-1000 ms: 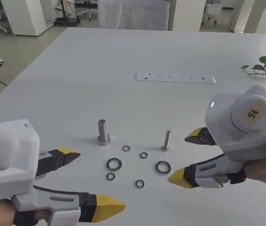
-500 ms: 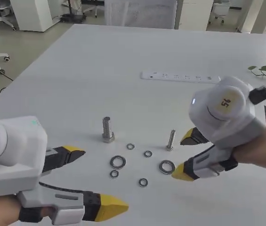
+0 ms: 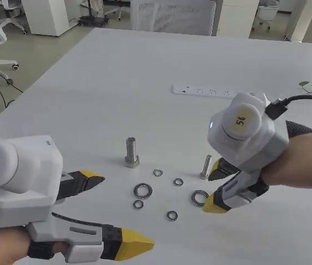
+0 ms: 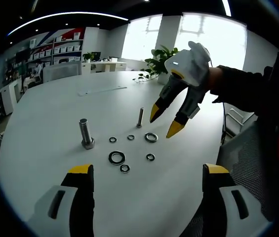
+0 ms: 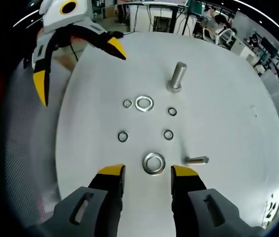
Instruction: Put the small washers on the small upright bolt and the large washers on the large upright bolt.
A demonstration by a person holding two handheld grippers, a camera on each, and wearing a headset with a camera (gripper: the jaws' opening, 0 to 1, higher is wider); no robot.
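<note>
Two steel bolts stand upright on the white desk [image 3: 144,83]: the thick large bolt [image 3: 132,152], hex head down, and the slim small bolt [image 3: 206,166]. Near them lie flat silver rings, two large washers [image 3: 143,191] and four small washers [image 3: 158,173]. The right hand-held gripper [image 3: 209,192], jaws parted and empty, hovers over the large one beside the small bolt. The left hand-held gripper [image 3: 126,210] gapes wide, well apart.

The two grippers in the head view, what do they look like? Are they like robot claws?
A bit! Both the left gripper and the right gripper have chunky white bodies, grey and black jaws and pointed yellow tips. The right one carries a round pale-yellow sticker reading 56, and a black cable runs off it. The person wears a dark sleeve.
</note>
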